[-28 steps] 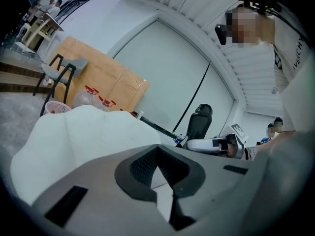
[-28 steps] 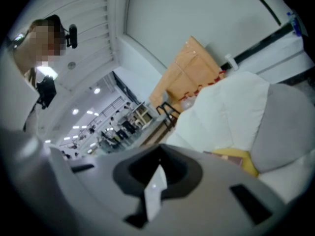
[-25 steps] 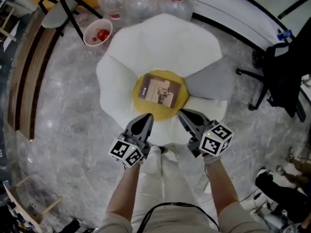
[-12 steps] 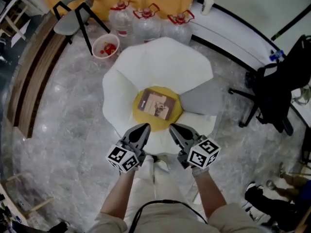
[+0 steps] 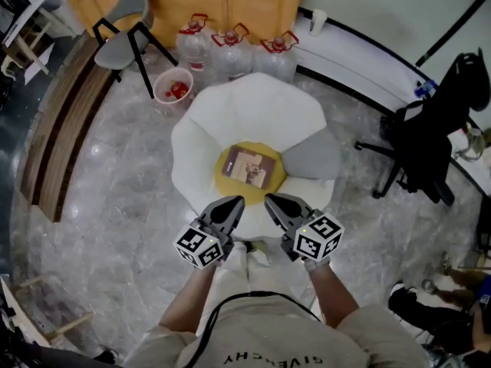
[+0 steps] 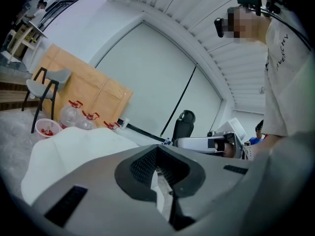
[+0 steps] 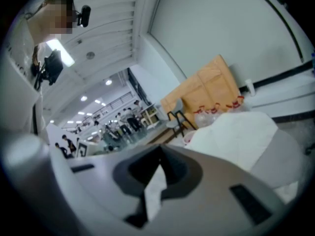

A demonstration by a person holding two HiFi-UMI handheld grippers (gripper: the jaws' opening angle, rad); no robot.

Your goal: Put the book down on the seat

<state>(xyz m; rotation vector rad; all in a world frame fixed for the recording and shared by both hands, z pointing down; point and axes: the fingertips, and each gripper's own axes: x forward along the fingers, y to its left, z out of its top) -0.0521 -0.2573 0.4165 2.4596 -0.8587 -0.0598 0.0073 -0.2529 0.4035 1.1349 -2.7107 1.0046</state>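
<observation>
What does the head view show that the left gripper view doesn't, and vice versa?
Head view only: the brown book lying flat on the yellow centre of the white flower-shaped seat, and the right gripper.
Left gripper view only: a head-on look at the left gripper, jaws shut with nothing between them, plus the slatted ceiling.
Both: that seat, the grey chair, the clear water bottles with red handles and the black office chair.

Office hall: marble floor (image 5: 115, 205), swivel chair (image 5: 426, 146)
</observation>
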